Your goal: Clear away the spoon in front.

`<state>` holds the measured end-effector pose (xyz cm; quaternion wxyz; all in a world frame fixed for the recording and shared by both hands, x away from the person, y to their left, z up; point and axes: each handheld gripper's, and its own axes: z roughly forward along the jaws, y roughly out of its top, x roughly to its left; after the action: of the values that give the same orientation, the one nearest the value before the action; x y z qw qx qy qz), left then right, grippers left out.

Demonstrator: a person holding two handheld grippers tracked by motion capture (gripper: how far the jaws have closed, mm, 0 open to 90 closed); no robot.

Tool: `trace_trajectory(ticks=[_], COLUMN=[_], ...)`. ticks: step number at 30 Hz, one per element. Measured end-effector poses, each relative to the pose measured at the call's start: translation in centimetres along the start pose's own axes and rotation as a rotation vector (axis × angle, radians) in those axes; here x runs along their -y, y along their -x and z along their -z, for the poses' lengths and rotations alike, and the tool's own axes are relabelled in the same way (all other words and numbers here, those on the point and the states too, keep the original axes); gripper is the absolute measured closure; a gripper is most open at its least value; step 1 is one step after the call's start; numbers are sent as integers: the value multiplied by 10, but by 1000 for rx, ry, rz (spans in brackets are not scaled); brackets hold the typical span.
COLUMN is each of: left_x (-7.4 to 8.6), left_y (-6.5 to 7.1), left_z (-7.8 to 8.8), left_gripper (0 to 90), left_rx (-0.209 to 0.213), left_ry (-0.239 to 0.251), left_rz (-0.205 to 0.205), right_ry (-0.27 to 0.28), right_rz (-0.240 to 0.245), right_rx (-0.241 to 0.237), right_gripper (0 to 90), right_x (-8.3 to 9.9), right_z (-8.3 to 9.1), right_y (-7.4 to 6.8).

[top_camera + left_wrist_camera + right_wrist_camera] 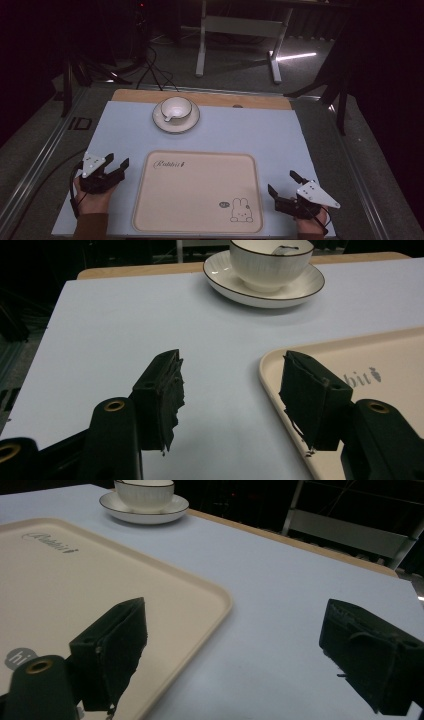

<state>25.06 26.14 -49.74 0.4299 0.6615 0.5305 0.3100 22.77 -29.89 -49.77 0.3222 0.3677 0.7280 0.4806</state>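
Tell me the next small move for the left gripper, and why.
Probably reach the left gripper forward toward the saucer. Its jaws stand open with nothing between them, the cup sits on the saucer at the far side, and the tray in front lies bare, so the cup set looks like what goes there.

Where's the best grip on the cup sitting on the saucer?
Probably the cup rim, coming from above: one of the jaws inside the open mouth, one outside the wall. A spoon leans at the near-left rim, so pinch elsewhere. The saucer flares out around its base, blocking a low side approach.
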Motion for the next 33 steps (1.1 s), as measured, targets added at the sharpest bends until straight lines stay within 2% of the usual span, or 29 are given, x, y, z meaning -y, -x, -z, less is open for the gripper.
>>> trace_trajectory(ticks=[4,13,17,25,27,33], left_x=[-10,-29,-37,-50,-53,-60], left_y=[4,8,11,18,19,21], left_z=[0,-5,-8,-14,-17,-23], left_gripper=[419,416,386,355,344,330], left_rx=[3,19,25,15,-1,-2], left_ry=[3,1,-5,-4,-13,-25], left_rz=[-31,-48,-55,-74,-76,-87], right_ry=[13,20,23,27,28,31], right_rz=[-4,-14,-13,-13,-8,-5], right_rx=[-6,-7,-5,1,1,4], right_gripper=[115,115,116,116,115,116], right_x=[0,0,0,0,0,-1], right_z=[1,2,2,3,3,3], right_y=[-1,0,-1,-1,-1,0])
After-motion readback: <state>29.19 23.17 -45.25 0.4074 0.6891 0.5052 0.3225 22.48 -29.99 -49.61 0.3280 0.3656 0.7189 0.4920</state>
